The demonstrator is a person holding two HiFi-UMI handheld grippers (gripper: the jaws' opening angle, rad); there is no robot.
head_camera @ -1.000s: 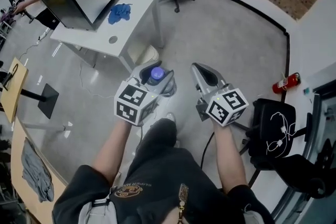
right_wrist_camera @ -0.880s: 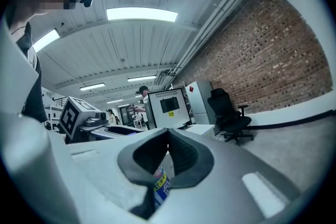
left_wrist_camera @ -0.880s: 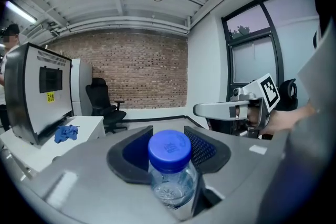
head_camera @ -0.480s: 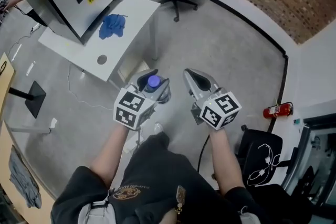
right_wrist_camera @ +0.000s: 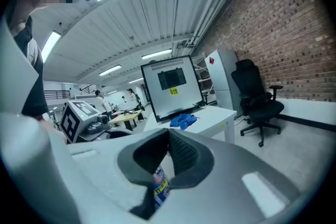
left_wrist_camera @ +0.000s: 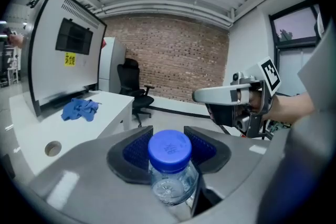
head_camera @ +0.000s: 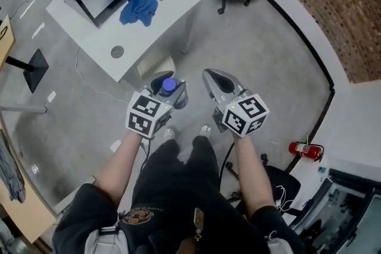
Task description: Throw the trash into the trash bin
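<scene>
Over floor (head_camera: 268,56): bottle (left_wrist_camera: 170,181) in left tool (head_camera: 168,81)

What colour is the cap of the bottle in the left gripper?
Blue; the left gripper view shows the cap best.

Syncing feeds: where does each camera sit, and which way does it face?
Head view: on the person's head, facing steeply down at the floor; arms, legs, left tool, right tool show.
Left gripper view: on the left tool, along jaws gripping the bottle, toward the brick wall; right tool shows.
Right gripper view: on the right tool, along jaws shut on a wrapper, toward the white table.
All three share the blue cloth.
</scene>
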